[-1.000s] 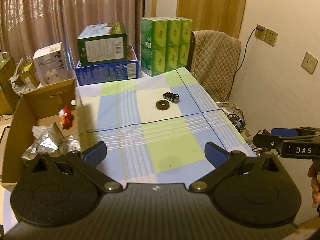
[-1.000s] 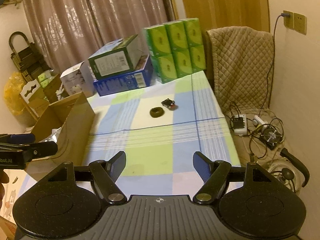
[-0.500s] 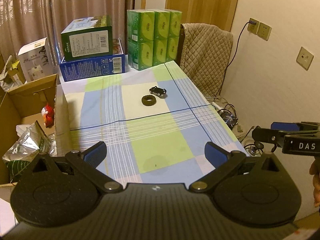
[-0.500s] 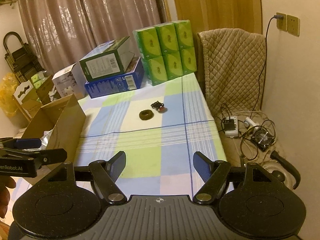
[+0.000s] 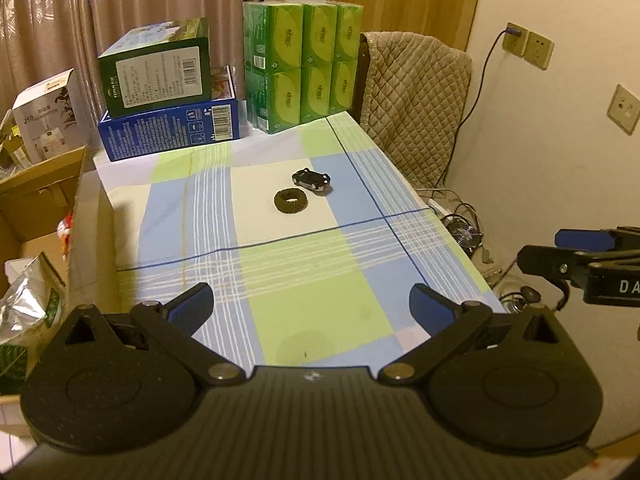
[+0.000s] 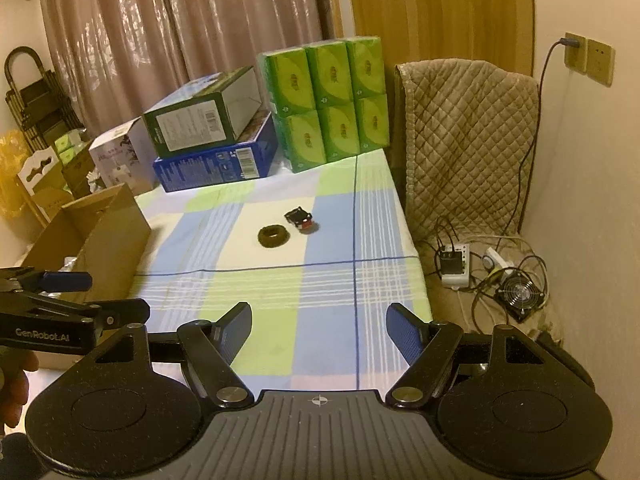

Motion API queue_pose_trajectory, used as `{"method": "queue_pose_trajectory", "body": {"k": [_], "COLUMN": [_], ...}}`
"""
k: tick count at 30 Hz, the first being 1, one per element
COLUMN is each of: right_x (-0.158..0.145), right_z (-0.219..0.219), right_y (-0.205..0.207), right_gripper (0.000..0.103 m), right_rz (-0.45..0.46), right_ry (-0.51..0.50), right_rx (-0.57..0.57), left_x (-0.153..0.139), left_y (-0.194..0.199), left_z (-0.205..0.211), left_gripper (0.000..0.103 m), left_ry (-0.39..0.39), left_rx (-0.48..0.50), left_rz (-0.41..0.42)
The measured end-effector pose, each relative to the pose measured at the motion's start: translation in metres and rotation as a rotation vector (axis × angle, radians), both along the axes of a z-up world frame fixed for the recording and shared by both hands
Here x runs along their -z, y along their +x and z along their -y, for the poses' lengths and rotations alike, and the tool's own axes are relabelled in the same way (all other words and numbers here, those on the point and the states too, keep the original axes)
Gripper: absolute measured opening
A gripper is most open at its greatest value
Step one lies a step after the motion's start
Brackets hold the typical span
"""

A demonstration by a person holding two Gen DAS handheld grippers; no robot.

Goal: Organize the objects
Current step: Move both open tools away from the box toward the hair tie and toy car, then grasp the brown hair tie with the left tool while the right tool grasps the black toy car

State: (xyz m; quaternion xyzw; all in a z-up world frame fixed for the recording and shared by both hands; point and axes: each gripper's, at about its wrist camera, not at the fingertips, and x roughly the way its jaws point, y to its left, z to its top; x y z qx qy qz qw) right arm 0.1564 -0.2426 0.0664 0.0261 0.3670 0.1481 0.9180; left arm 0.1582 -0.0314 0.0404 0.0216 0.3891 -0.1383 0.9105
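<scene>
Left wrist view: the left gripper (image 5: 311,307) is held with fingers wide and empty; the toy car (image 5: 312,180) and dark ring (image 5: 291,201) lie at twelve o'clock, well apart, on the tabletop (image 5: 320,280).

Right wrist view: the right gripper (image 6: 319,328), fingers wide and empty, is aimed likewise; car at two o'clock of ring. Since a second ago, both views have been swung slightly, neither noticeably nearer.

Both wrist views look forward down the checked table (image 5: 312,280), sharing its far boxes (image 6: 324,96).

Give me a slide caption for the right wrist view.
Open right hand-held gripper faces a checked table holding a toy car and dark ring.
</scene>
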Motion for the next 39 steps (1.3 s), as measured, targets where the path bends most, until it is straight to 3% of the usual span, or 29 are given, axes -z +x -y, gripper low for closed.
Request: {"method": "queue_pose_trajectory", "body": {"k": [18,34,39], "right_x": [0.076,0.13,0.137], "right_z": [0.002,-0.008,-0.013], "right_y": [0.143,0.227,0.238], "right_gripper": [0.071,0.071,0.071], "right_rz": [-0.042,-0.073,-0.074], "right_ry": [-0.068,-0.031,-0.034], "right_rx": [-0.101,-0.107,-0.112], "left_x": [0.083,0.144,0.155], "left_y": [0.14,0.232,0.249], "left_z": [0.023,0.045,0.047], "left_gripper": [0.101,0.085,0.069], "left_ry": [0.036,0.074,0.07], "left_rx": [-0.058,-0.008,0.0], "left_rz": [-0.027,-0.022,-0.033]}}
